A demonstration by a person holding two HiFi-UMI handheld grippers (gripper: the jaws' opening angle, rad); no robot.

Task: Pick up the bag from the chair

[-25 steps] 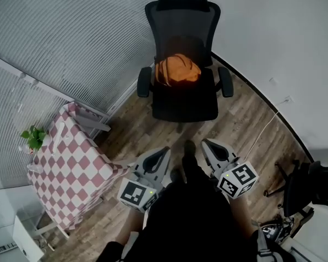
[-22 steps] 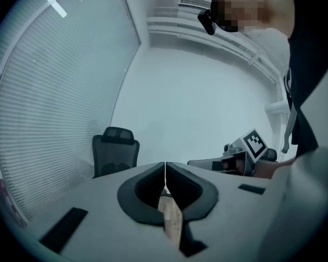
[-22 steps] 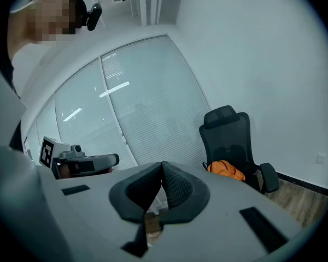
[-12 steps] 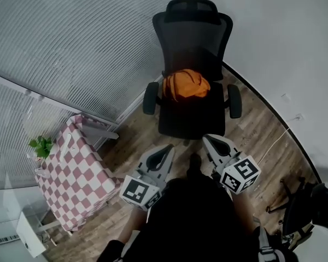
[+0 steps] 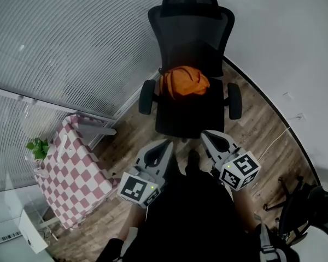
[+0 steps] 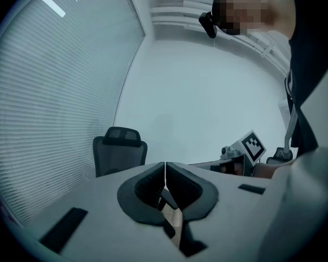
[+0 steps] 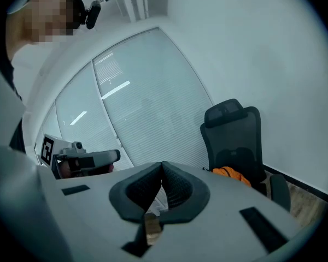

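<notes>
Grey plastic jaws of the left gripper (image 6: 165,168) press together with nothing between them, and the right gripper (image 7: 162,168) is closed and empty in the same way. Both are held low in front of the person's dark clothing, side by side, tips pointing toward the black office chair (image 5: 189,111) just ahead. The orange bag (image 5: 184,82) lies crumpled at the back of the seat, against the mesh backrest and between the armrests, well apart from either gripper. Under the chair runs a wooden floor (image 5: 255,125), in a corner between a blind-covered glass wall (image 5: 71,42) and a white wall (image 5: 284,31). Off to the left, a small table with a red-and-white checked cloth (image 5: 71,171) carries a green plant (image 5: 37,146).
</notes>
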